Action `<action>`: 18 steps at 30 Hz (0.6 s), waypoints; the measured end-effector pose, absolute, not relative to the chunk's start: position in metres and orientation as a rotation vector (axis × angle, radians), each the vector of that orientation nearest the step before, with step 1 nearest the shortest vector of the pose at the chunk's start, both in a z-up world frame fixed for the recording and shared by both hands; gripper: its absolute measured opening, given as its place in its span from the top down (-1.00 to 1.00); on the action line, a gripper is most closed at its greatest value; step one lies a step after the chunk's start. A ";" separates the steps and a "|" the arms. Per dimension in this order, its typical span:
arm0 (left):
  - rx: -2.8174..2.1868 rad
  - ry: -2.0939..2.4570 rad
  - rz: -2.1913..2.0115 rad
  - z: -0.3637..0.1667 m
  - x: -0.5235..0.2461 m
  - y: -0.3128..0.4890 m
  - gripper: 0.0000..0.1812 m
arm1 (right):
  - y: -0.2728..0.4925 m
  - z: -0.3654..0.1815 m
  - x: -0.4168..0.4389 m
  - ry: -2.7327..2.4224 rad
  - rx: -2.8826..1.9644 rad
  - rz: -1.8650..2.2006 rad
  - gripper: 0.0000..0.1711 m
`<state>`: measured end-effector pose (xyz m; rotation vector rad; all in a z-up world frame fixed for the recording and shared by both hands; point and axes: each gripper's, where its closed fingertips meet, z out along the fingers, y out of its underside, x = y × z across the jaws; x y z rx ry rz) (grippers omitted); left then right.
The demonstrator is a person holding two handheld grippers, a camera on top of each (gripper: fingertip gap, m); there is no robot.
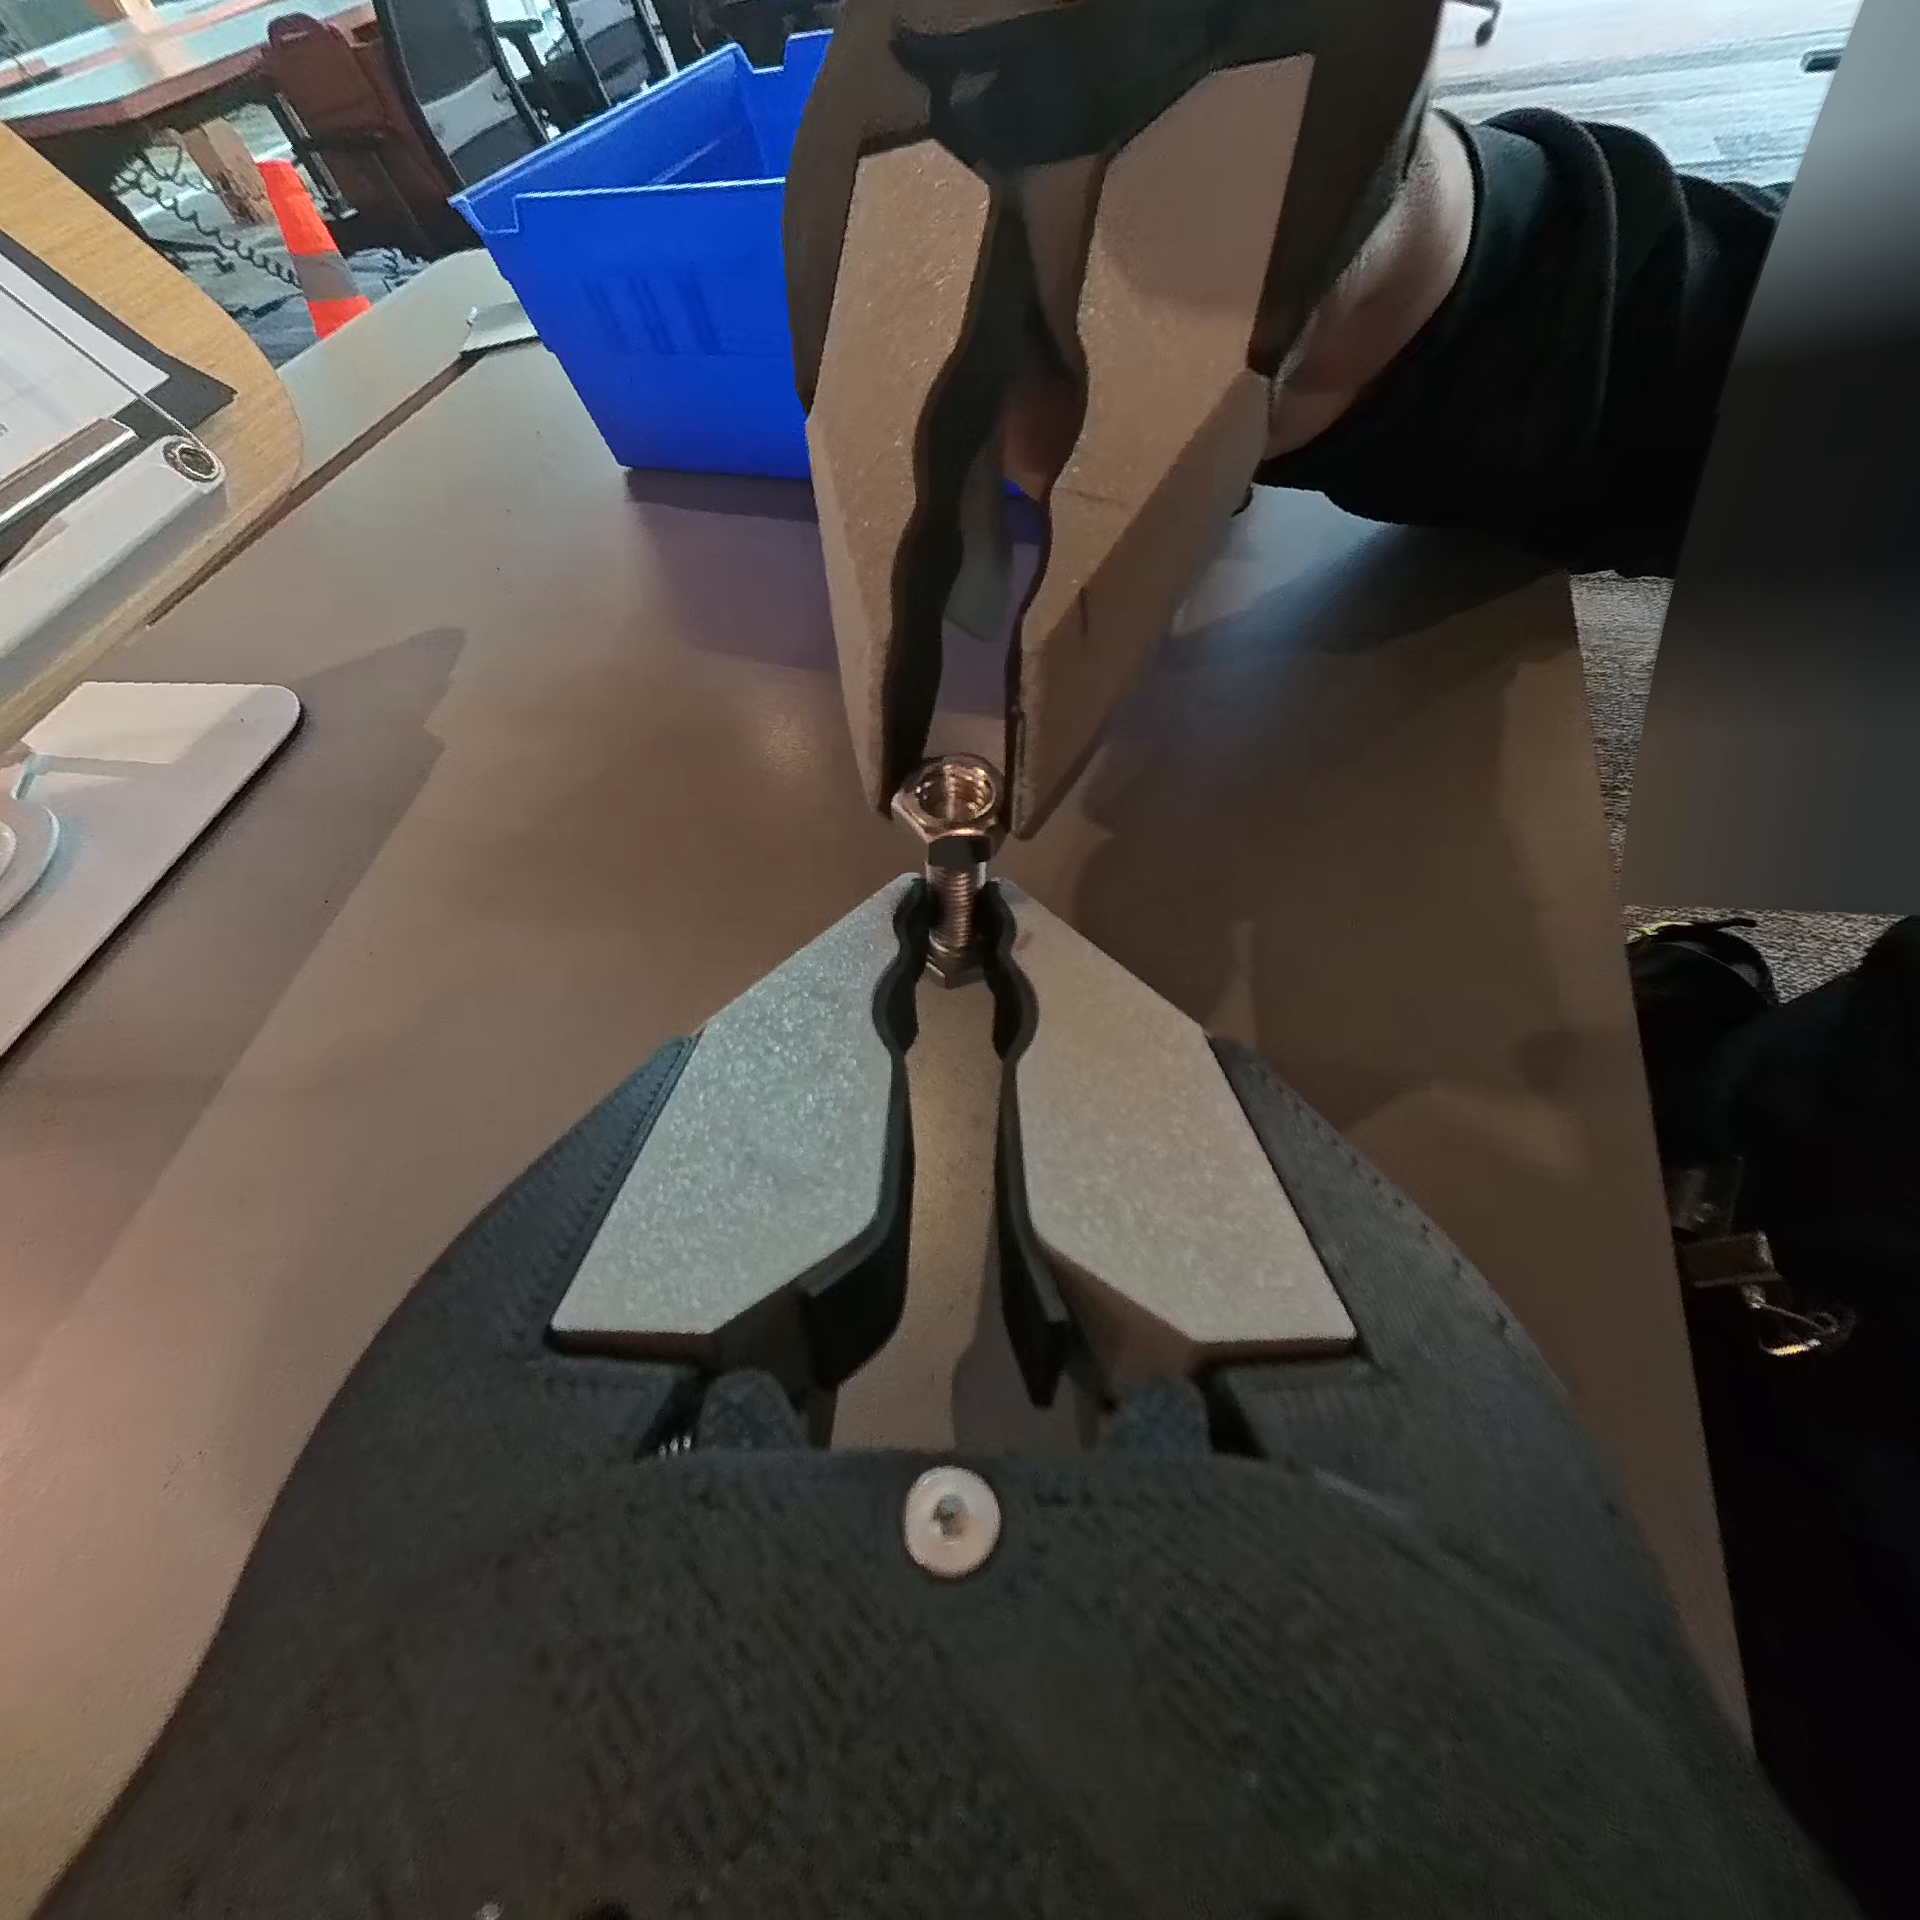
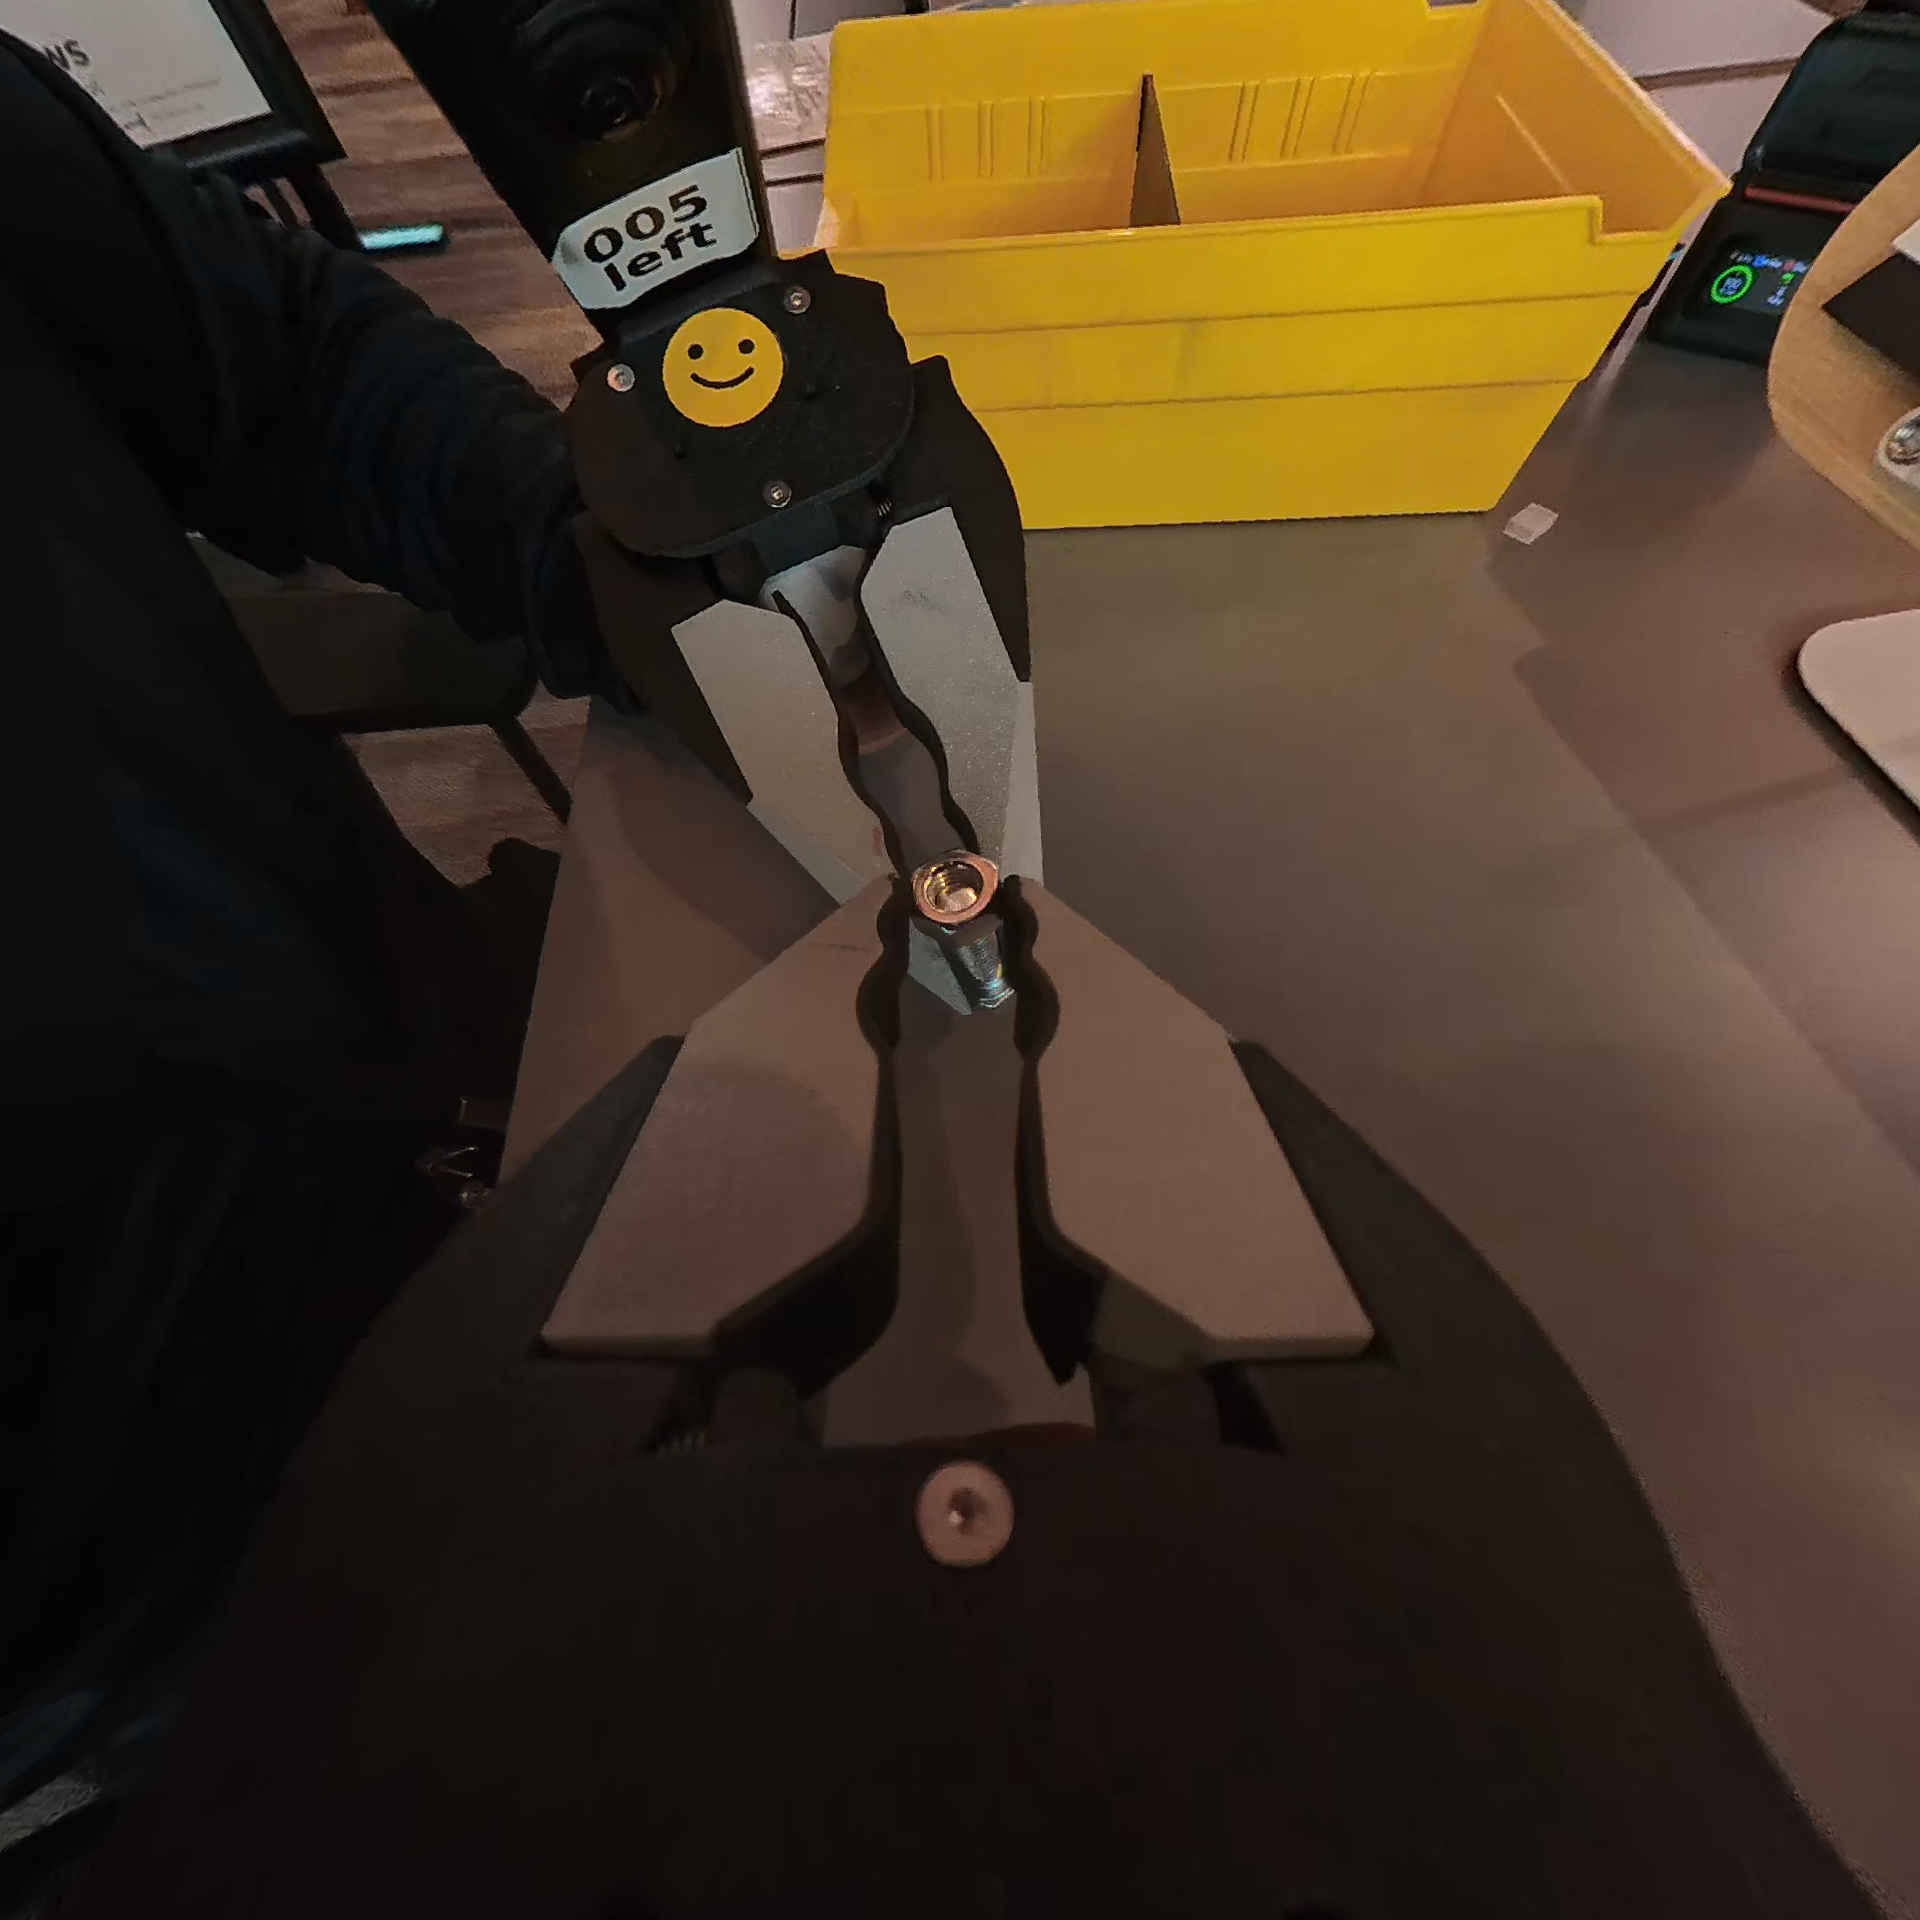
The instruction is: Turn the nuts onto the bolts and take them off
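- The small silver steel hex nut (image 1: 947, 798) is sitting at the tip of the threaded steel bolt (image 1: 947, 914), both held up above the bench between the two claws, in the middle of both views.
- Both pieces are looking hard, stiff, light and smooth, so I judge them slippery; the nut's flat sides and the bolt's shank near its head are seeming the surest places to hold.
- The left claw (image 1: 947, 935) is clenching the bolt across its shank.
- The right claw (image 2: 956, 899) is pinching the nut by its flats.
- The grey-brown bench (image 1: 623, 831) is lying smooth and faintly shiny beneath them.
- A blue plastic bin (image 1: 665, 312) is standing at the far end in the left wrist view, a yellow divided plastic bin (image 2: 1247, 343) at the far end in the right wrist view.
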<state>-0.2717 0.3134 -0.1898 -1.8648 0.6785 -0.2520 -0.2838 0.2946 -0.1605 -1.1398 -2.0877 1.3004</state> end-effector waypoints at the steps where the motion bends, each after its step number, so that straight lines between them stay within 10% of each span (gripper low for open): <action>1: -1.865 0.679 -0.250 -0.190 -0.272 0.313 0.92 | 0.295 -0.160 -0.284 -2.087 -1.150 1.314 0.83; 18: -1.857 0.656 -0.289 -0.188 -0.274 0.311 0.92 | 0.293 -0.163 -0.281 -2.110 -1.116 1.357 0.69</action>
